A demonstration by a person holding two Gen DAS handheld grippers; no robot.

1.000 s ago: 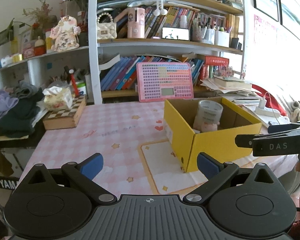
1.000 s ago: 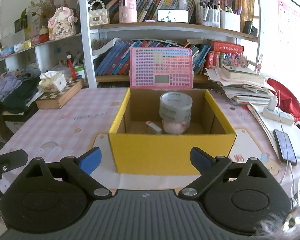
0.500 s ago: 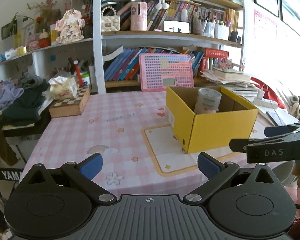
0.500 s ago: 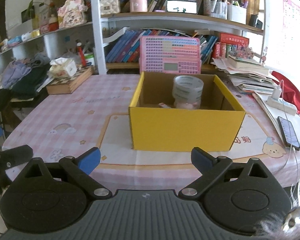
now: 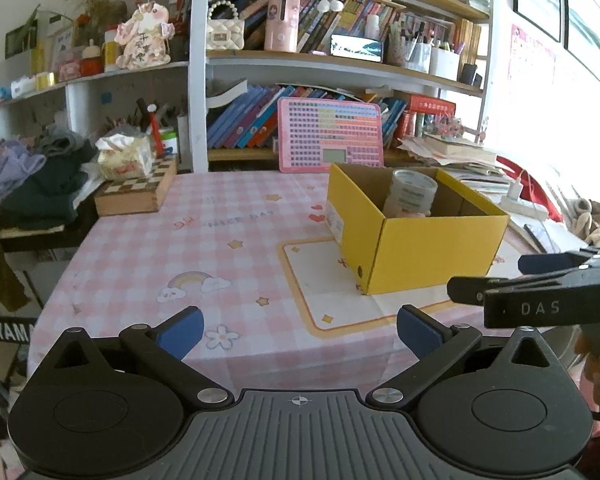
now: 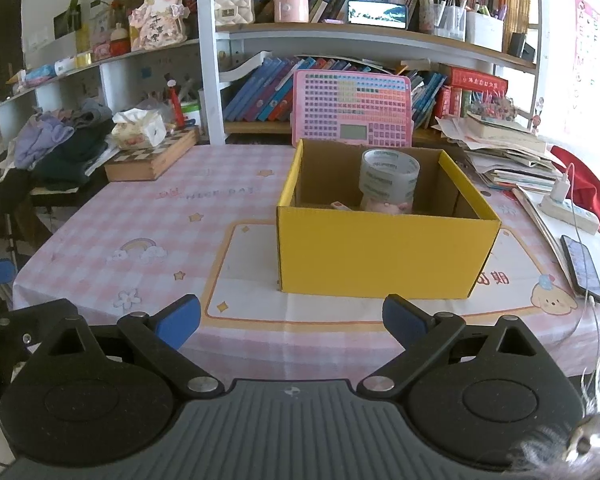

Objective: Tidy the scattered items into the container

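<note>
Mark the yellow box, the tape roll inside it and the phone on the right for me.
yellow box (image 6: 384, 252): right wrist view, on its front wall.
tape roll (image 6: 389, 174): right wrist view, on its clear outer side.
phone (image 6: 581, 264): right wrist view, on its screen.

Yellow box (image 6: 384, 252), pink-and-white checked tablecloth (image 6: 148, 216), pink keyboard toy (image 6: 352, 110), blue gripper pads (image 6: 178, 322), chequered board box (image 6: 152, 158)

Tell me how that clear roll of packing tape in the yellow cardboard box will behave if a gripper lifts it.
The clear roll of packing tape looks rigid, a thick hollow ring, so it should probably hold its shape in a grip. It sits perched on a pink item in the yellow cardboard box, so a nudge may topple it. Its glossy, round surface could be slippery and apt to roll.
</note>
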